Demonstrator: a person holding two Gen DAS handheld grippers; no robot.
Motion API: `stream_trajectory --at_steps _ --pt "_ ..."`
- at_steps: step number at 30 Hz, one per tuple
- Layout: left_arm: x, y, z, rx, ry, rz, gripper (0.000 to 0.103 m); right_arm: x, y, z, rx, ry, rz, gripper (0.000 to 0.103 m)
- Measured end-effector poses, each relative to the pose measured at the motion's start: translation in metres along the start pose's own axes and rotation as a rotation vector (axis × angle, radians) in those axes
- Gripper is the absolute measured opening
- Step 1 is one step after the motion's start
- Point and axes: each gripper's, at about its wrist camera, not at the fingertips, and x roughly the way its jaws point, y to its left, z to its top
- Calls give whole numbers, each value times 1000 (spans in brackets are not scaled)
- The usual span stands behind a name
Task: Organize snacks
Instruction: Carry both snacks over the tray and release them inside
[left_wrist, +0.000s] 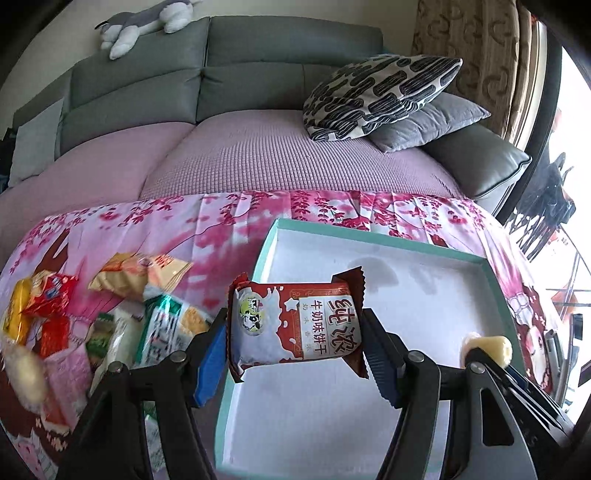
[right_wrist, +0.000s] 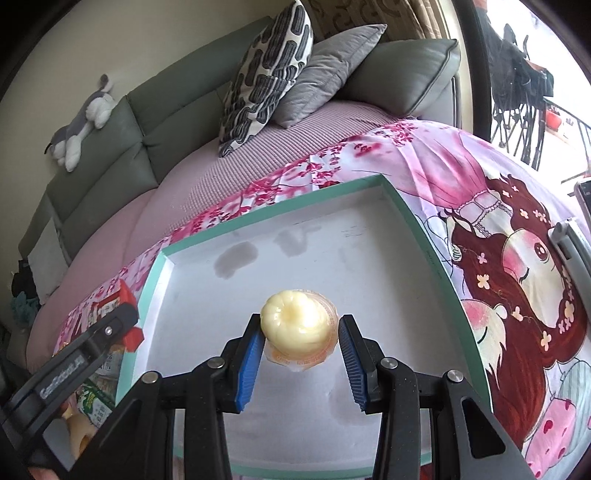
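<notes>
Pink flowered cloth (left_wrist: 221, 236) covers the worktop in front of a grey sofa (left_wrist: 147, 92) with a purple seat cover. On the cloth lies a shallow white tray with a teal rim (left_wrist: 369, 236), its floor bare.

The left claw (left_wrist: 295, 328) grips a red and white biscuit packet (left_wrist: 291, 325) by its sides, holding it above the near left part of the tray. A loose pile of snack packets (left_wrist: 122, 302) lies on the cloth just left of the tray.

The right claw (right_wrist: 301, 345) is clamped on a pale yellow jelly cup (right_wrist: 297, 326), held above the tray's near middle; in the left wrist view the same cup shows at the tray's right side.

Two pillows, one patterned black and white (right_wrist: 266, 70) and one plain grey (right_wrist: 328, 66), lean at the sofa's right end, and a grey and white plush toy (right_wrist: 85, 118) lies on its backrest
</notes>
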Motion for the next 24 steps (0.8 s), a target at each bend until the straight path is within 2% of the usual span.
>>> stream_trajectory --at_steps 11,24 --pt "48 -22 13 53 43 12 69 6 -15 5 39 7 -11 44" --pt "38 -22 -9 54 86 32 70 5 -21 7 51 14 -2 44"
